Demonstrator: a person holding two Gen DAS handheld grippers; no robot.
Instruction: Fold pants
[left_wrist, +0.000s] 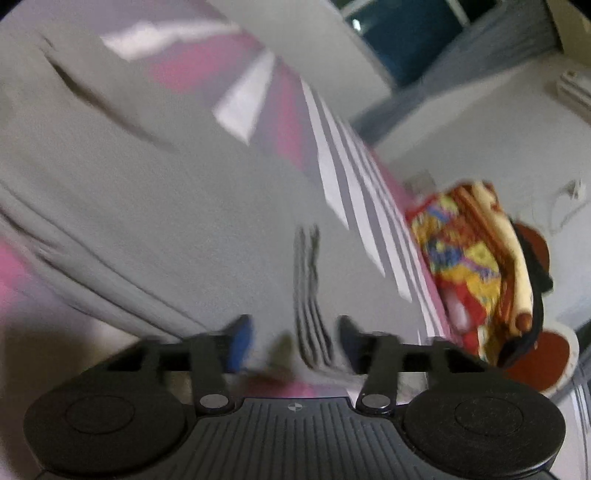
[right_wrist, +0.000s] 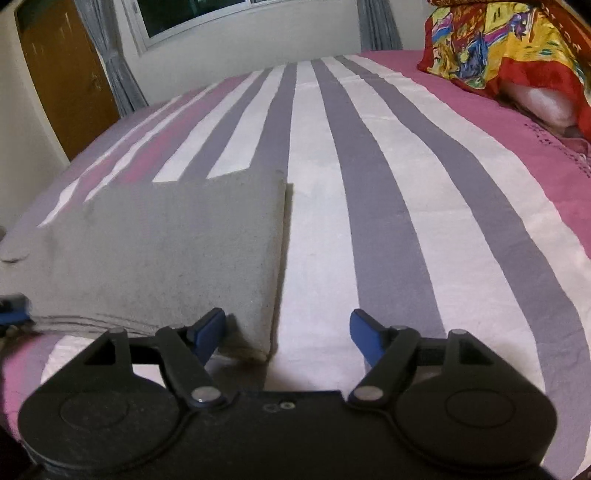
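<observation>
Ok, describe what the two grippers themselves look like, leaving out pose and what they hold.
Both match. The left gripper has a black ribbed body, two round black discs at its sides, black link arms on silver pivot pins, blue pads on the fingers, and a small crosshair mark at the middle. The right gripper has the same discs, links and blue pads. No cables, hands or sleeves show.

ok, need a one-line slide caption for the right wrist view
Open right gripper at the near corner of folded grey pants on a striped bedspread.
</observation>
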